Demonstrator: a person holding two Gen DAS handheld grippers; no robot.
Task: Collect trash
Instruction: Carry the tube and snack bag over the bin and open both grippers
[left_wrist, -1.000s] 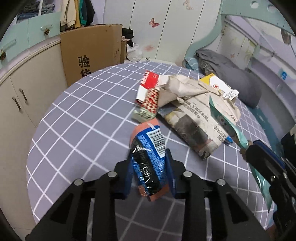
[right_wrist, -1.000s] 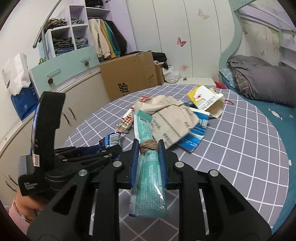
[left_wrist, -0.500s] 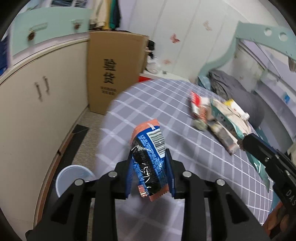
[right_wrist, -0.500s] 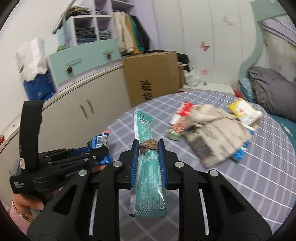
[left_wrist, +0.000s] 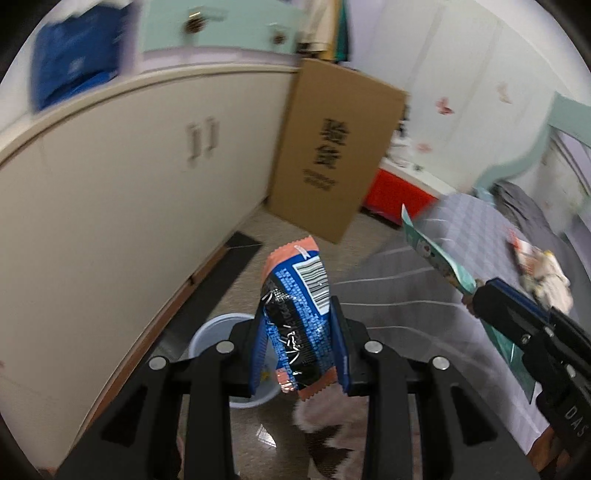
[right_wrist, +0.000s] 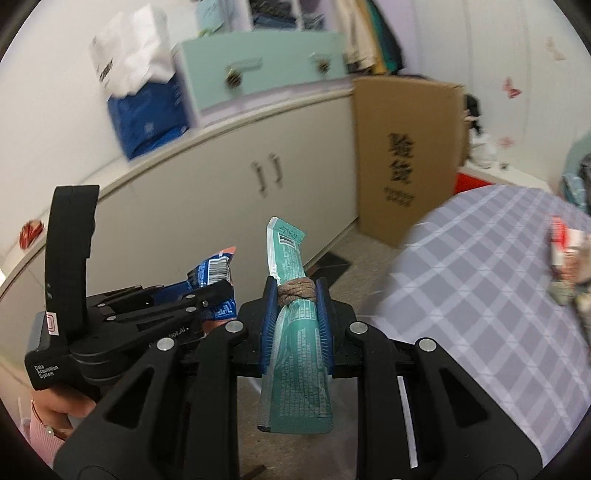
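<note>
— Cream cabinets ran along the wall, with a cardboard box leaning at their far end and a bed in a grey checked sheet to the right. What did the left gripper have?

— A blue snack wrapper with orange ends, pinched upright between its blue pads, barcode facing the camera. Below it on the floor stood a pale bin, partly hidden by the jaws.

— And the right gripper?

— Clamped on a teal sachet, right where a brown band circled it. One end stuck up past the fingers, the other hung down toward the camera.

— Were the two tools close?

— Side by side. From the right wrist view, the left one sat just to the left, a hand in a pink sleeve under it.

— Any trash left on the bed?

— Some, blurred, at the far right edge.
</note>
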